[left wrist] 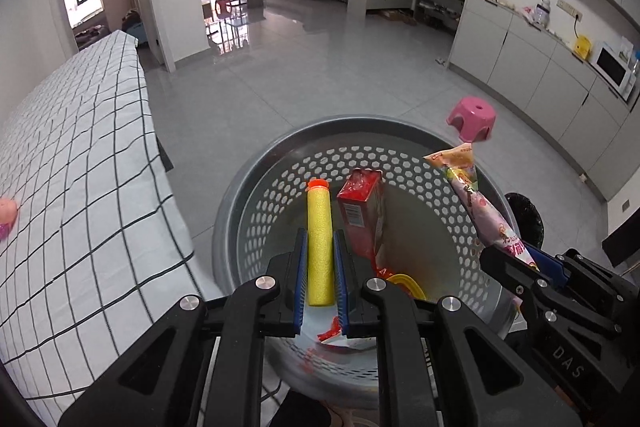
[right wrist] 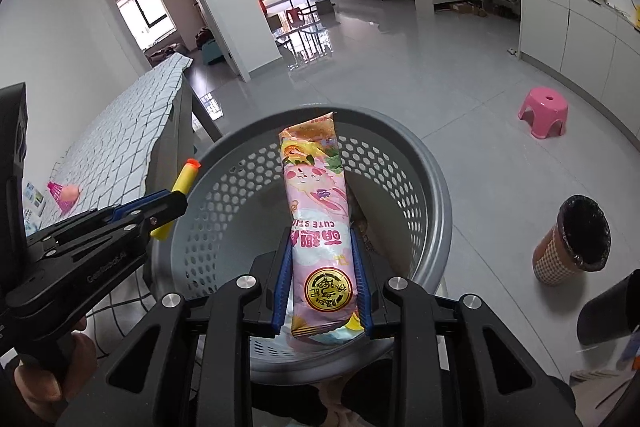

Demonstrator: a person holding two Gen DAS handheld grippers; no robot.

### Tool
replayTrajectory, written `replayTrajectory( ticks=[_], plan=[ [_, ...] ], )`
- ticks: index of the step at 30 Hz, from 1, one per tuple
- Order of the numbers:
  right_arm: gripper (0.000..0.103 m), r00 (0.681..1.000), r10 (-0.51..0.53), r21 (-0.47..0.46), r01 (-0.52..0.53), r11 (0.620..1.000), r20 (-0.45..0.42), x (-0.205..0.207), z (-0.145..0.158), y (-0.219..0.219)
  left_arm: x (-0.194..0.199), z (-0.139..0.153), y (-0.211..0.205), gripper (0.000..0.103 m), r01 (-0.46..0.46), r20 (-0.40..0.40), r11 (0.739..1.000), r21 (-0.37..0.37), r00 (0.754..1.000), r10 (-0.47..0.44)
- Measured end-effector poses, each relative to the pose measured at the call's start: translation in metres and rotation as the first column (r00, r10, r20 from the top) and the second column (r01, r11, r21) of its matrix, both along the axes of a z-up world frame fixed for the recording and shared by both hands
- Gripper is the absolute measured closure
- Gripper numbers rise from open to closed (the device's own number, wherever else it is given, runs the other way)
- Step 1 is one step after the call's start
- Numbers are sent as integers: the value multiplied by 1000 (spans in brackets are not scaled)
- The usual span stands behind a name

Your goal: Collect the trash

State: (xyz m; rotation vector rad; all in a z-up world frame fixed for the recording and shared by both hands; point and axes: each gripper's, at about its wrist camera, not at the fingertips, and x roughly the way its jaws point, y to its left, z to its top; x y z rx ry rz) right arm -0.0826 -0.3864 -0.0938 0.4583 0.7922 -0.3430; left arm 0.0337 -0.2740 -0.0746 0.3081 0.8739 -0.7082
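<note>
My left gripper (left wrist: 320, 239) is shut on a yellow foam dart (left wrist: 319, 243) with an orange tip and holds it over the grey perforated basket (left wrist: 256, 195). My right gripper (right wrist: 320, 239) is shut on a pink snack wrapper (right wrist: 316, 203) and holds it over the same basket (right wrist: 424, 187). Inside the basket lie a red box (left wrist: 362, 203) and some red and yellow scraps (left wrist: 404, 283). The right gripper with the wrapper (left wrist: 484, 207) shows at the right of the left wrist view. The left gripper with the dart (right wrist: 180, 187) shows at the left of the right wrist view.
A table with a checked cloth (left wrist: 80, 167) stands left of the basket, with a pink object (right wrist: 64, 195) on it. A pink stool (right wrist: 544, 111) and a small bin with a black liner (right wrist: 576, 239) stand on the tiled floor to the right. Cabinets (left wrist: 540, 67) line the right wall.
</note>
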Motion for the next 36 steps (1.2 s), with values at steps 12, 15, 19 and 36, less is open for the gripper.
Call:
replayTrajectory(
  ticks=[12,15,19,36],
  plan=[
    [55,1000,-1,3,1,1000,1,2,-4,0,6,-7,-1,73,-14,-26,1000,10,1000,15],
    [51,1000,-9,3,9,1000,15,2,-2,-1,8,-6,2,49,-27,-16,1000,4,1000,27],
    [51,1000,-10,4,10,1000,10,2,-2,-2,6,-4,4,47,-29,-5,1000,-2,1000,29],
    [51,1000,-9,-3,9,1000,24,-5,4,5,-1,4,16,41,-53,15,999,-9,998,53]
  ],
)
